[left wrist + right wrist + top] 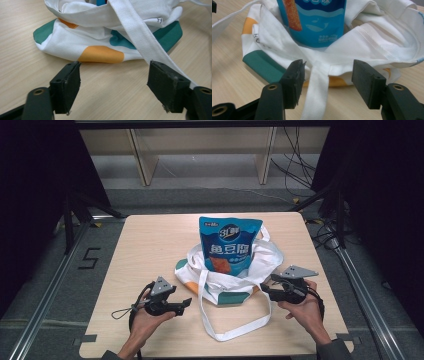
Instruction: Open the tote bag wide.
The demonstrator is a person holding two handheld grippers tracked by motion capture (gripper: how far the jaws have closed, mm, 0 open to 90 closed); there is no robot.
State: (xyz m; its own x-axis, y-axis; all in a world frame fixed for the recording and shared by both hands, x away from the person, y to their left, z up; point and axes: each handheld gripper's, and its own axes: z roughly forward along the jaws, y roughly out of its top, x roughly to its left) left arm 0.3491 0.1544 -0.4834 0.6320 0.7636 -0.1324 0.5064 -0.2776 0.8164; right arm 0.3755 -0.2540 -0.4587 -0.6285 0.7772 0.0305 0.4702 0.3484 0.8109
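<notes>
A blue snack pouch (230, 245) (317, 22) stands upright inside a white tote bag (220, 282) (100, 30) (374, 42) with green and orange patches, in the middle of the wooden table. Just left of the bag, my left gripper (187, 303) (113, 82) is open, its jaws wide apart over bare wood, and a white strap (140, 37) passes behind its right pad. My right gripper (265, 287) (328, 77) is at the bag's right side and is open. Another strap (317, 95) runs loose between its pads without being pressed.
The light wooden table (150, 240) has bare room left of the bag and behind it. A long strap loop (220, 335) lies toward the front edge. Beyond the table are a wooden shelf frame (145, 165) and loose cables (300, 165) on the floor.
</notes>
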